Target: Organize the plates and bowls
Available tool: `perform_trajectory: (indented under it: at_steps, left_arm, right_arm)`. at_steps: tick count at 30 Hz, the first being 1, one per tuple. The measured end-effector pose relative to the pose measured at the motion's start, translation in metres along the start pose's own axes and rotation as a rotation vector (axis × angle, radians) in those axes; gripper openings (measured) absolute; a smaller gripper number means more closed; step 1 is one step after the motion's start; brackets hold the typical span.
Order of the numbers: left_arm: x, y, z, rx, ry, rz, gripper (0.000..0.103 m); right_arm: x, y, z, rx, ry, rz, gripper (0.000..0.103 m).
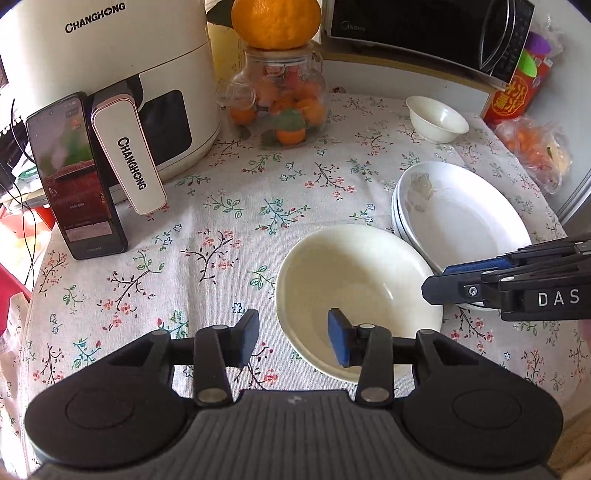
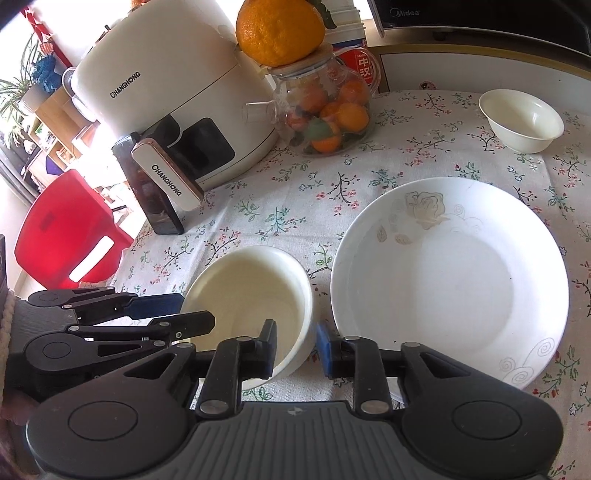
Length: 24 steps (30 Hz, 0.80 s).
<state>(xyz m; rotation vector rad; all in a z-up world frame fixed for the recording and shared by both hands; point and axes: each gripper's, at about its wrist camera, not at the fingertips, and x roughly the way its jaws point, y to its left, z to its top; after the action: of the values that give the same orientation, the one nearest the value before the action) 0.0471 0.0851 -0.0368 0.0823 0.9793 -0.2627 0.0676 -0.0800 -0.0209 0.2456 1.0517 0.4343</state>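
Bowl [image 2: 255, 302] upright, mouth up, rim between both tools' parted fingers.

This is a home kitchen or dining corner. The worktop [image 1: 229, 221] ahead of the tool wears a pale floral cotton cloth. Far ahead to the left stands a cream CHANGHONG air fryer [image 1: 110, 74], with a black smartphone [image 1: 74, 177] propped against its handle. Beside the fryer sits a clear glass jar of small oranges [image 1: 280, 103], topped by a large orange citrus fruit [image 1: 275, 22]. A black Midea microwave oven [image 1: 424, 33] fills the far right. White ceramic plates [image 2: 450, 273] and cream bowls [image 2: 521, 118] lie about, and a red plastic stool [image 2: 66, 236] stands beyond the worktop's left edge.
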Motion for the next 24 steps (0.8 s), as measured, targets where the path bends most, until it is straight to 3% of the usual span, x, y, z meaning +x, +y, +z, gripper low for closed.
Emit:
perform_trajectory:
  at_steps: [3,10,17,19,24]
  left_arm:
    - [-0.001,0.001,0.0,-0.002,-0.003,-0.002,0.047]
    - [-0.001,0.0,0.001,-0.004,-0.004,-0.002,0.053]
    - [-0.002,-0.001,0.009,-0.019,-0.021,0.008,0.061]
    - [-0.003,-0.003,0.013,-0.018,-0.028,0.01,0.068]
    - [-0.002,-0.01,0.025,-0.03,-0.055,0.018,0.077]
  right_arm:
    - [-0.001,-0.002,0.001,0.011,-0.003,0.0,0.031]
    - [-0.003,0.0,0.001,0.01,-0.004,0.011,0.032]
    - [-0.009,-0.003,0.007,0.021,-0.026,0.007,0.04]
    - [-0.013,-0.007,0.011,0.031,-0.045,0.001,0.043]
    - [-0.027,-0.027,0.024,0.07,-0.113,-0.055,0.064]
